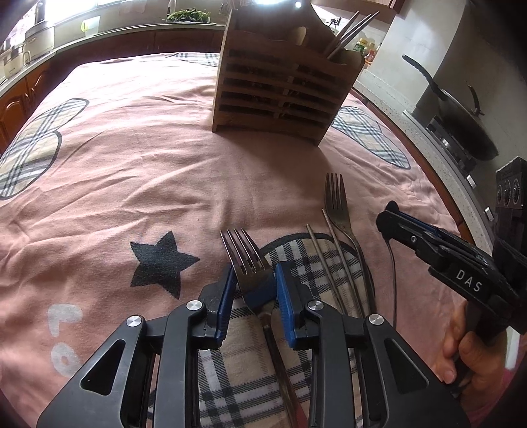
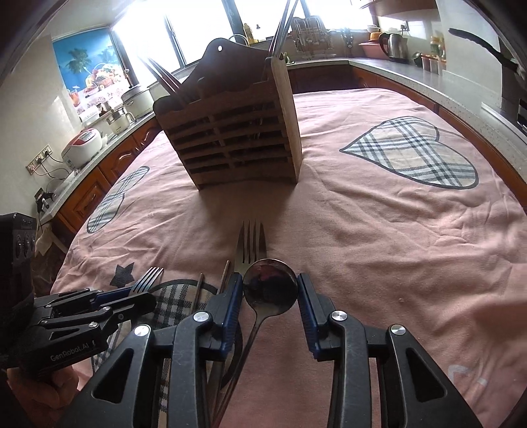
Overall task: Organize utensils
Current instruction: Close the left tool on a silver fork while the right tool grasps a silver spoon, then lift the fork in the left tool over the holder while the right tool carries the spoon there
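My left gripper (image 1: 255, 280) is open, its blue pads on either side of a fork (image 1: 245, 260) lying on the pink cloth; it also shows in the right wrist view (image 2: 123, 298). My right gripper (image 2: 270, 293) is open around the bowl of a spoon (image 2: 270, 286) on the cloth; it also shows in the left wrist view (image 1: 395, 220). A second fork (image 1: 336, 200) and two metal chopsticks (image 1: 326, 260) lie between them. The wooden utensil holder (image 1: 280, 85) stands farther back with chopsticks (image 1: 349, 29) in it.
The pink tablecloth (image 1: 131, 164) with plaid hearts covers the table. Counters ring it, with a wok (image 1: 461, 121) on a stove at the right, pots (image 1: 36, 36) at the left, and a kettle (image 2: 393, 44) and rice cooker (image 2: 82, 145) in the right wrist view.
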Motion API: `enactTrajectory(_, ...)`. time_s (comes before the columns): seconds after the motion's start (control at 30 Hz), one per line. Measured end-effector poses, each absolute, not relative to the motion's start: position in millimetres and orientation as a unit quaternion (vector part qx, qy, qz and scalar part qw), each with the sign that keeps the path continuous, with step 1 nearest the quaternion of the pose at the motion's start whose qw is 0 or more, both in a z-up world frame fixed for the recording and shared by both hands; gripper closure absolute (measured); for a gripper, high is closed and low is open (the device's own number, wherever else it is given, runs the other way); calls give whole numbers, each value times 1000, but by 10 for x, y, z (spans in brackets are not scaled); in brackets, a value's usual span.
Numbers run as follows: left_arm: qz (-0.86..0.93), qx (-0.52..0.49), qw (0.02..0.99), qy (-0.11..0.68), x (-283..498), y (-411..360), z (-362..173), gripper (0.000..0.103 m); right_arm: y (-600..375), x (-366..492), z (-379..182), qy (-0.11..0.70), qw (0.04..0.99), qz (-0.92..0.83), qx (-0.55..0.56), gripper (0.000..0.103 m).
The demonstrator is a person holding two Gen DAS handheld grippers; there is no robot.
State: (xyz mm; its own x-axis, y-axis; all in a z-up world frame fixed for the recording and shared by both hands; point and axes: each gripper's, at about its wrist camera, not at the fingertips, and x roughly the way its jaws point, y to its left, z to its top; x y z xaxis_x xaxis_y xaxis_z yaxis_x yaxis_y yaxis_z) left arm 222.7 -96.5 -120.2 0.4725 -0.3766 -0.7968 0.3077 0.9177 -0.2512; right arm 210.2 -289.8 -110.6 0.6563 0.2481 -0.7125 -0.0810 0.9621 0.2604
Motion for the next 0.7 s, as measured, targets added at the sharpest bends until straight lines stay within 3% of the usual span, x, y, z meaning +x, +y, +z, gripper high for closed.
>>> enactTrajectory(0.7, -202, -65, 897, 388, 1782, -672, -514, 81, -3032, 1624, -394, 311, 938, 104, 111, 69)
